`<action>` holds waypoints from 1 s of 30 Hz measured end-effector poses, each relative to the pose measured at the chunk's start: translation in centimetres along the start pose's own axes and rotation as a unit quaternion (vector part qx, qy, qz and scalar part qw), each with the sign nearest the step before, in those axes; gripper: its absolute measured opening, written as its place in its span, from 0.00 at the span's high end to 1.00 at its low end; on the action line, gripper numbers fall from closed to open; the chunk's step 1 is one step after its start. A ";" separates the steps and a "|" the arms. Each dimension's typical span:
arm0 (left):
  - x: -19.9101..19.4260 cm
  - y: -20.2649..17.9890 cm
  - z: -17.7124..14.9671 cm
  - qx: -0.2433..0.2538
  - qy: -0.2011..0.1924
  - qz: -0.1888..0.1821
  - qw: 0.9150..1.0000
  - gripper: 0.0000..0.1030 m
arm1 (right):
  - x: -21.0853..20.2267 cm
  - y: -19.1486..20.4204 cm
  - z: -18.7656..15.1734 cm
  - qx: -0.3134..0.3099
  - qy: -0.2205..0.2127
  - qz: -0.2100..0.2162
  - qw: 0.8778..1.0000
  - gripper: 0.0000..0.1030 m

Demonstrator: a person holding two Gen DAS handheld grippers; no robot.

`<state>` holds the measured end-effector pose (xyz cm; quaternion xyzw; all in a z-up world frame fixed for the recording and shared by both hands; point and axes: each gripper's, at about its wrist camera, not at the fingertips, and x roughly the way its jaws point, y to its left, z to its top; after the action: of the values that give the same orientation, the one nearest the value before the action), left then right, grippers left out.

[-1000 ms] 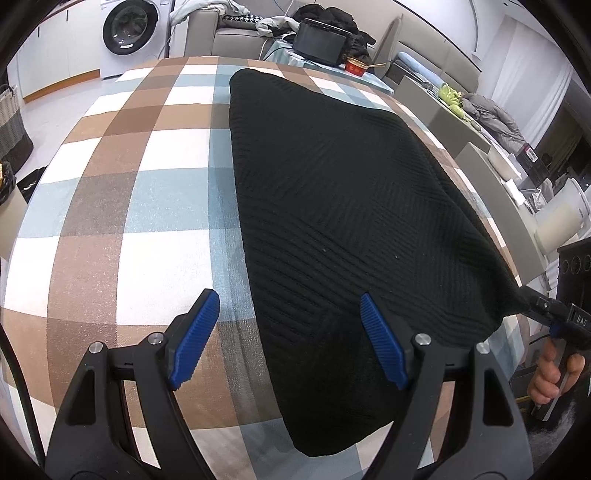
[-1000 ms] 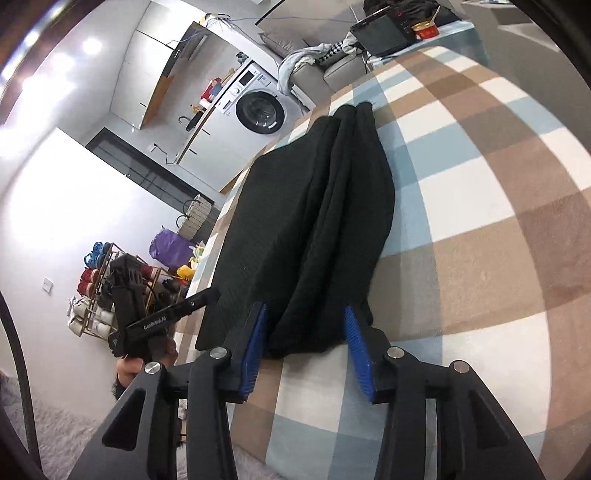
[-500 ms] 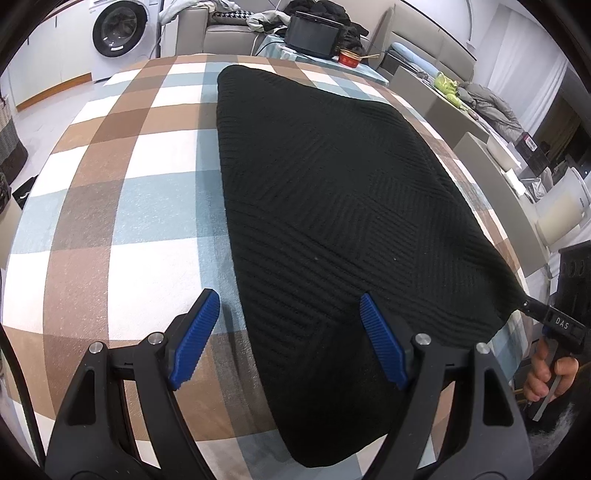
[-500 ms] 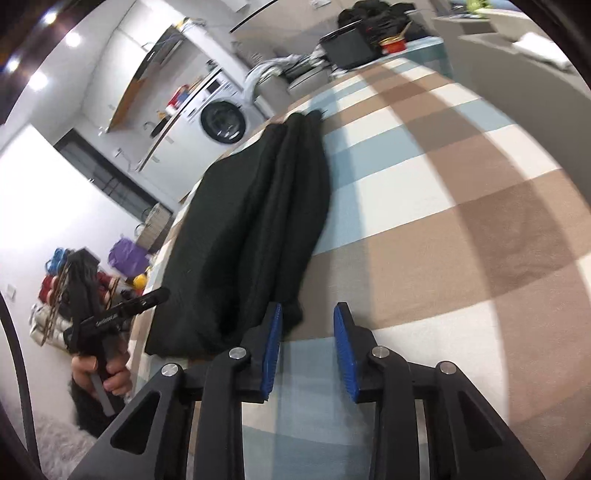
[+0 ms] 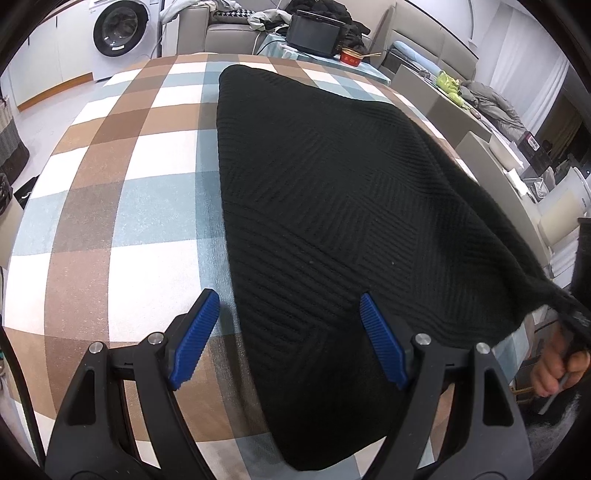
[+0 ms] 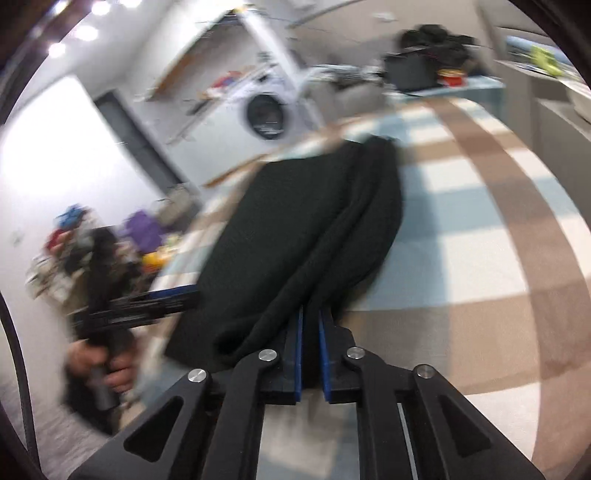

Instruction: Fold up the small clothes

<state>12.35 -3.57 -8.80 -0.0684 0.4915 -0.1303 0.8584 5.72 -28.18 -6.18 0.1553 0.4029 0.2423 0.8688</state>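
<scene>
Blue-padded tongs sit nearest in both wrist views. The right gripper (image 6: 311, 325) has just been closing, and its jaws now stand nearly together, clamped on the near corner of the black knit garment (image 6: 314, 229), whose edge is bunched between the blue pads. From that pinch the cloth rises in long ridges away from the surface; this view is blurred. In the left wrist view the same corner is drawn out to a point at the right edge, just above the person's right hand (image 5: 557, 369) wrapped round the handle.

The left gripper (image 5: 288, 332) hangs above the near end of the garment (image 5: 332, 192) with its jaws wide apart and nothing between the pads; one finger (image 5: 192, 336) is over the bare cloth of the table, the other over the knit. In the right wrist view the left hand (image 6: 99, 365) grips its handle beside the table's edge.

The garment lies lengthwise on the checked tablecloth (image 5: 122, 184) of brown, white and pale blue, broad at the near end and narrowing toward the far end.

Beyond the table stand a washing machine (image 5: 118, 37), a grey sofa (image 5: 229, 33) with clothes heaped on it, and a black box (image 5: 314, 31) beside a red bowl (image 5: 351, 57).
</scene>
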 end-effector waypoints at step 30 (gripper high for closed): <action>-1.2 -1.8 0.5 0.018 -0.012 -0.020 1.000 0.26 | 2.5 -0.8 0.6 0.030 0.014 -0.019 0.999 0.89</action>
<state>11.92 -4.92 -7.09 -0.0648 0.4773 -0.1554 0.8624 7.85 -27.50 -7.70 0.1704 0.4253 0.2157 0.8623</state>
